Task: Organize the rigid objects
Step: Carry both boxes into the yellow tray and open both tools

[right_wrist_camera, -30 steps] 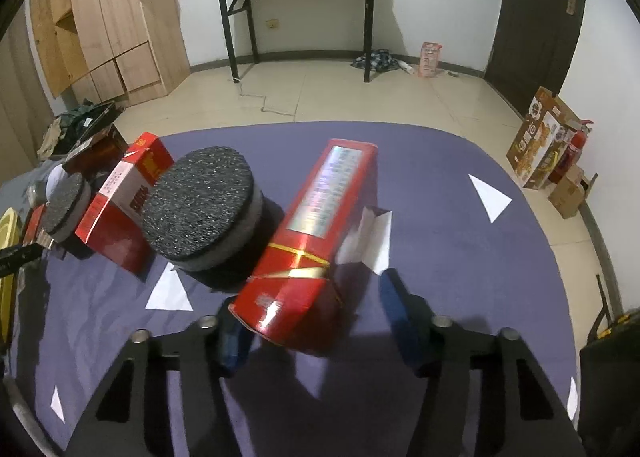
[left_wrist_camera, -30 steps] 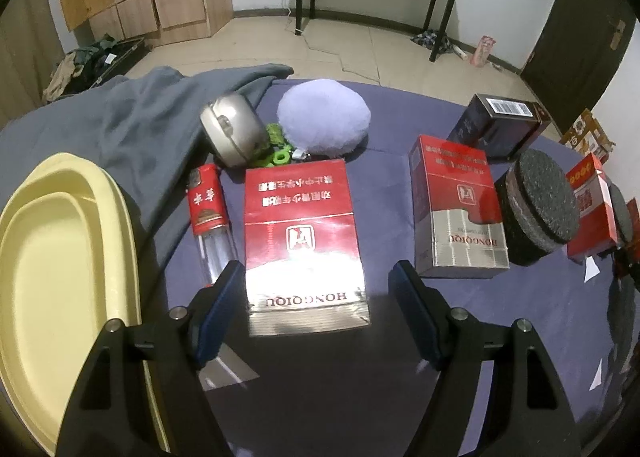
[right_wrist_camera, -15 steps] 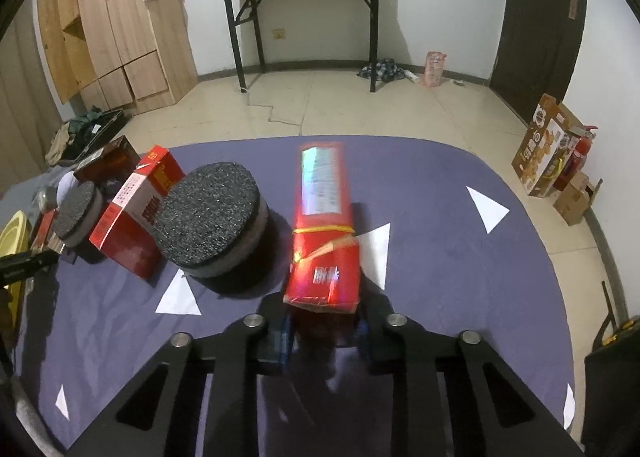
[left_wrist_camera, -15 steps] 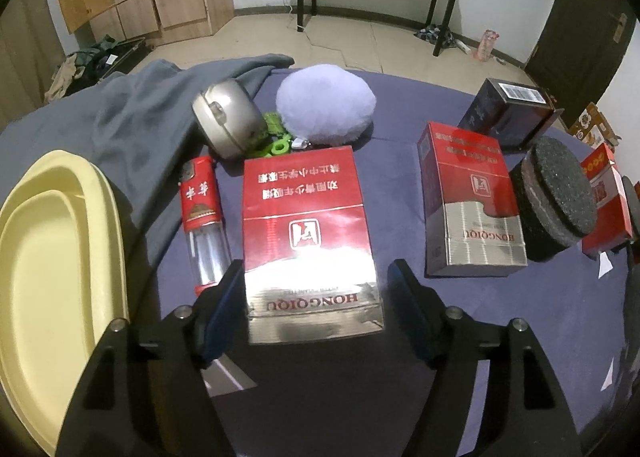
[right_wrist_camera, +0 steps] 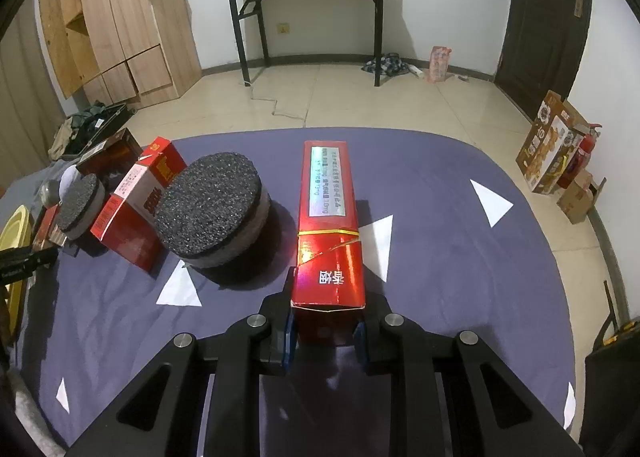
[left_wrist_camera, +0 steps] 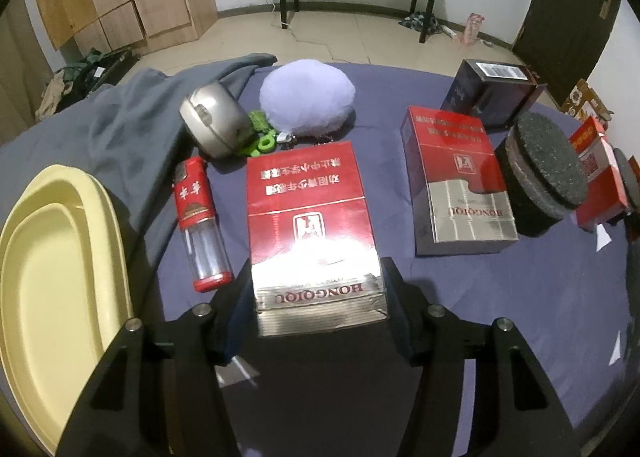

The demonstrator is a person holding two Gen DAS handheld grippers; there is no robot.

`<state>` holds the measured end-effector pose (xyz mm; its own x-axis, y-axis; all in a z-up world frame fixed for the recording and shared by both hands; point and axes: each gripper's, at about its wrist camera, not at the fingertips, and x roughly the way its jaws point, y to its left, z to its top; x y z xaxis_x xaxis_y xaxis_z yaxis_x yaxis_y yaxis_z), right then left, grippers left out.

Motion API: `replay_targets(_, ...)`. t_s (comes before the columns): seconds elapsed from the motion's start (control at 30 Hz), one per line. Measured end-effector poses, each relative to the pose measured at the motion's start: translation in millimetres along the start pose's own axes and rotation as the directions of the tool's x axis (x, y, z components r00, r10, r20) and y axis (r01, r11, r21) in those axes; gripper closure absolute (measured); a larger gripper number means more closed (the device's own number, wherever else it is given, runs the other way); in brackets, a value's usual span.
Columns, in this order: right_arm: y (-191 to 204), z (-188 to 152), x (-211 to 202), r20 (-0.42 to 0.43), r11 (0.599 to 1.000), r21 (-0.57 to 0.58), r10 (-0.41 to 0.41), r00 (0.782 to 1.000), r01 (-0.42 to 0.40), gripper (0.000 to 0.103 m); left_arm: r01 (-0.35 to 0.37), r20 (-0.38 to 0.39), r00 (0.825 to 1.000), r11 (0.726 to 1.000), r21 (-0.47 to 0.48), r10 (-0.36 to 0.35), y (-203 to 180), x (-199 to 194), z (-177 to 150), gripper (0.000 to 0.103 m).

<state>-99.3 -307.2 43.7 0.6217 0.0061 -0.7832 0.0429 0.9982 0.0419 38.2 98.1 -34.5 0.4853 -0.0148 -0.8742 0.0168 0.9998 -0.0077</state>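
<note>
In the left wrist view, my left gripper (left_wrist_camera: pixel 318 299) is shut on the near end of a large red and silver HONGQIQU box (left_wrist_camera: pixel 310 225) lying flat on the purple cloth. A second red and silver box (left_wrist_camera: pixel 456 181) lies to its right. In the right wrist view, my right gripper (right_wrist_camera: pixel 325 321) is shut on the near end of a long narrow red carton (right_wrist_camera: pixel 329 217), which points straight away from me. A black foam disc (right_wrist_camera: pixel 212 209) stands just left of the carton.
Left view: yellow tray (left_wrist_camera: pixel 44 277) at the left, red-capped bottle (left_wrist_camera: pixel 198 221), grey cloth (left_wrist_camera: pixel 120 129), silver case (left_wrist_camera: pixel 214 121), lilac pouch (left_wrist_camera: pixel 306 97), dark box (left_wrist_camera: pixel 490 95), foam disc (left_wrist_camera: pixel 542 173). Right view: red box (right_wrist_camera: pixel 136 201), smaller disc (right_wrist_camera: pixel 78 203), white paper triangles (right_wrist_camera: pixel 490 201).
My left gripper moved forward and closed on the large box. My right gripper closed on the narrow carton and turned it from slanted to pointing straight ahead.
</note>
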Motion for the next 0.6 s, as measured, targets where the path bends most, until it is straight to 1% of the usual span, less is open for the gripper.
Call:
replay_targets(0.03, -0.6, -0.2, 0.0, 0.000, 1.000, 0.004, 0.002, 1.000, -0.002, 0.081, -0.006, 0.004, 1.000, 1.000, -0.005, 0.006, -1.1, 0.9, 0.4, 0.035)
replay_targets(0.1, -1.2, -0.1, 0.6, 0.004, 1.000, 0.013, 0.004, 1.000, -0.005, 0.081, -0.001, 0.007, 1.000, 1.000, -0.030, 0.002, 0.8, 3.8, 1.2, 0.018)
replay_targets(0.17, -3.4, 0.1, 1.5, 0.010, 0.999, 0.034, 0.013, 1.000, -0.013, 0.081, 0.022, 0.005, 1.000, 0.997, -0.067, -0.021, 4.9, 7.5, 2.3, 0.016)
replay_targets(0.3, -5.4, -1.7, 2.2, 0.015, 0.999, 0.049, 0.011, 1.000, -0.012, 0.080, 0.019, 0.009, 1.000, 0.998, -0.067, -0.018, 3.3, 7.5, 3.1, 0.014)
replay_targets(0.43, -8.2, -2.9, 5.2, 0.012, 0.998, 0.064, 0.010, 1.000, -0.011, 0.079, 0.008, 0.013, 1.000, 0.998, -0.056, -0.007, 1.5, 8.3, 1.7, 0.013)
replay_targets(0.5, -7.1, -2.2, 7.3, 0.012, 0.998, 0.066, 0.011, 1.000, -0.011, 0.070, 0.013, 0.020, 1.000, 0.998, -0.061, -0.012, 0.5, 7.8, 2.1, 0.013)
replay_targets(0.53, -6.9, -2.0, 7.5, 0.016, 0.998, 0.067, 0.009, 1.000, -0.010, 0.068, 0.015, 0.023, 1.000, 0.998, -0.062, -0.014, 0.5, 7.4, 1.7, 0.013)
replay_targets(0.57, -6.4, -1.9, 7.7, 0.018, 0.998, 0.067, 0.010, 1.000, -0.011, 0.066, 0.018, 0.024, 1.000, 0.998, -0.068, -0.017, 0.9, 5.7, 1.5, 0.018)
replay_targets(0.6, -5.9, -0.6, 9.6, 0.020, 0.998, 0.067, 0.010, 1.000, -0.011, 0.066, 0.024, 0.026, 0.999, 0.997, -0.074, -0.022, 1.8, 4.3, 0.6, 0.030)
